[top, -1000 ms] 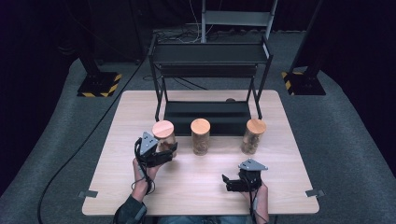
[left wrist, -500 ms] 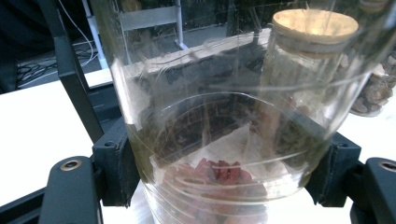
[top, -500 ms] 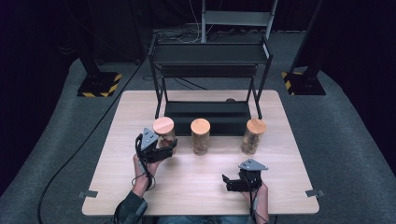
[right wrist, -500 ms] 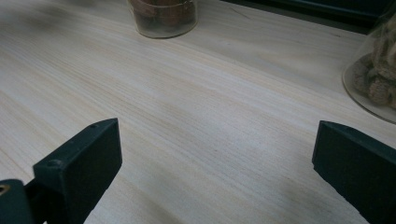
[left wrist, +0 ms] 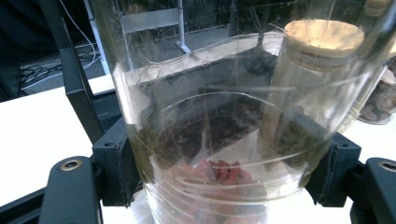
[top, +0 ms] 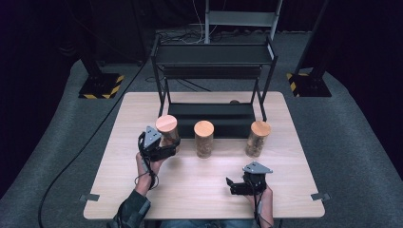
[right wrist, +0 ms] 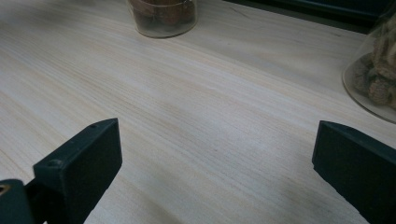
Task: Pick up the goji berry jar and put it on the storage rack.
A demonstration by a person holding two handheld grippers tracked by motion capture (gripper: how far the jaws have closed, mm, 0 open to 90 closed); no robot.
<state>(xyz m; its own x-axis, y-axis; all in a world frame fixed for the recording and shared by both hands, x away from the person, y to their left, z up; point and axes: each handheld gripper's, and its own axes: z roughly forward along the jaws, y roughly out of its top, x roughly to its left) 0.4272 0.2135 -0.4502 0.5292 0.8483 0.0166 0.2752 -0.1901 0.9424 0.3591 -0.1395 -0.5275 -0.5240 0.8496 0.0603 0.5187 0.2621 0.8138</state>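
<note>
The left claw (top: 167, 146) grips the cork-lidded glass jar (top: 167, 134) low on its wall — rigid, slick, breakable; the right claw (top: 236, 186) rests released.

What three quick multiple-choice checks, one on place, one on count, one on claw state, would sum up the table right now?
1. The held jar is which of the row?
A. leftmost
B. middle
C. rightmost

2. How many cork-lidded jars are on or over the table?
A. two
B. three
C. four

3. The right claw is:
A. shut on a jar
B. open, holding nothing
C. shut on a lid

Answers: 1 A, the left claw clamps the leftmost jar's glass wall. 2 B, three cork lids show. 3 B, its jaws stand apart over bare wood.
</note>
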